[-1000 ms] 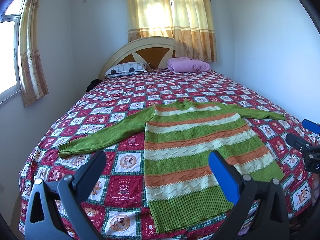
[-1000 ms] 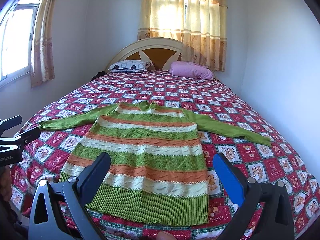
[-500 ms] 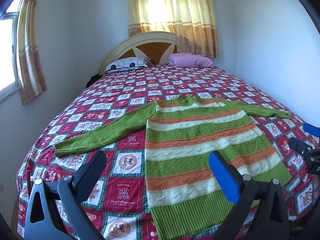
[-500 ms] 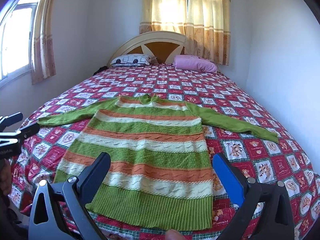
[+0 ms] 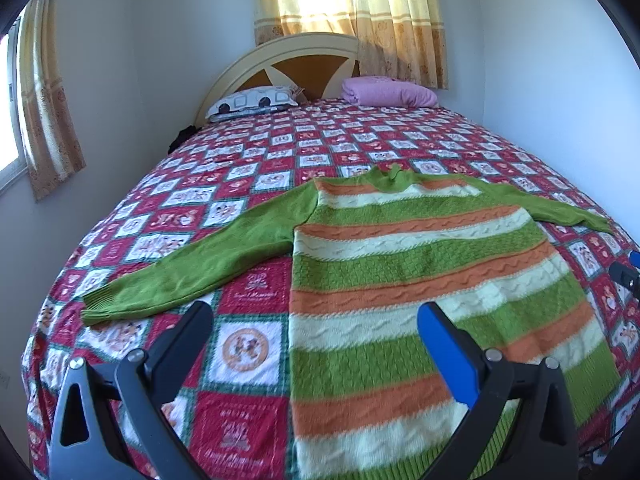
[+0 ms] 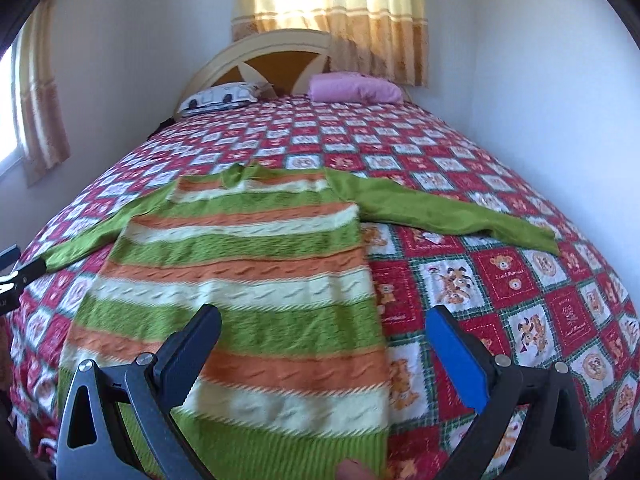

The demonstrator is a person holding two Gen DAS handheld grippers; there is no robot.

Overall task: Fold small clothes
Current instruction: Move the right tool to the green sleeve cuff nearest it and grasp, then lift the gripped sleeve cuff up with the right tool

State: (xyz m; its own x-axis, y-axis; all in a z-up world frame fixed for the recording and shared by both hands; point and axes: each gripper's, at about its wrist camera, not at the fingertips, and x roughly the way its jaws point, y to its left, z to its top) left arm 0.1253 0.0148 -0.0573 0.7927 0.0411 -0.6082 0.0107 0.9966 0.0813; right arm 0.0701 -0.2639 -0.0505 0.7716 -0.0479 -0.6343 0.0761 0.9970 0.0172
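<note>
Across the red-and-white patchwork bedspread point(image 5: 256, 168) lies the green, orange and cream striped knit sweater point(image 5: 420, 264), flat, sleeves spread. Left gripper point(image 5: 312, 344) and right gripper point(image 6: 324, 344) hover gaping, empty; each should probably pinch a sleeve cuff squarely and fold inward.

White walls point(image 5: 540, 60), sunlit curtains point(image 5: 352, 16) (yellow), bed point(image 5: 360, 128)

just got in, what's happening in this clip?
A person holds a hand-held gripper in each hand over a bed covered with a red patchwork quilt. A green, orange and cream striped sweater lies flat on it, both sleeves spread out and nothing folded yet. The left hand-held gripper is open over the sweater's left edge near the hem, and the right hand-held gripper is open over its right edge. Neither is gripping any fabric.
</note>
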